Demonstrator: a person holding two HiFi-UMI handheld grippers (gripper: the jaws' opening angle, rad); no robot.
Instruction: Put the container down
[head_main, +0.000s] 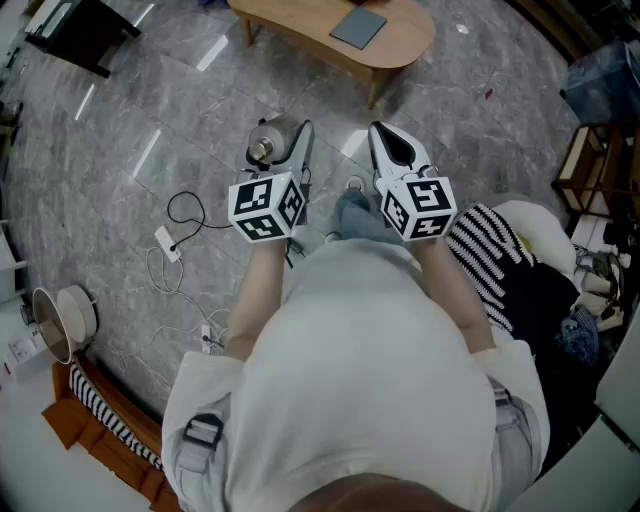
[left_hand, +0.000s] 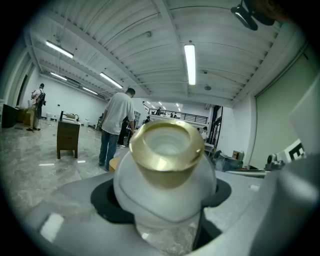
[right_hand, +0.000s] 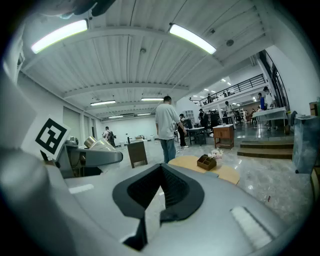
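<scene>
The left claw (head_main: 293, 148) is clamped on the round white container (left_hand: 165, 170), its dark pads pressed against the belly on either side. The gold-rimmed mouth tilts back toward the claw's camera. In the head view the container sits just above centre, hanging over bare stone floor (head_main: 120, 130). It is well apart from the wooden bench (head_main: 330, 45) at the top of the frame.

The right claw (right_hand: 160, 195) is closed with nothing in it, so it gives no support.

My main worry is the grip itself. The body looks smooth and bulging, so it could squirm out of the pads, and a drop onto stone would likely break it. Letting go before the base rests flat could tip or roll it. Loose cables (head_main: 175, 250) at left of the frame could catch a foot.
</scene>
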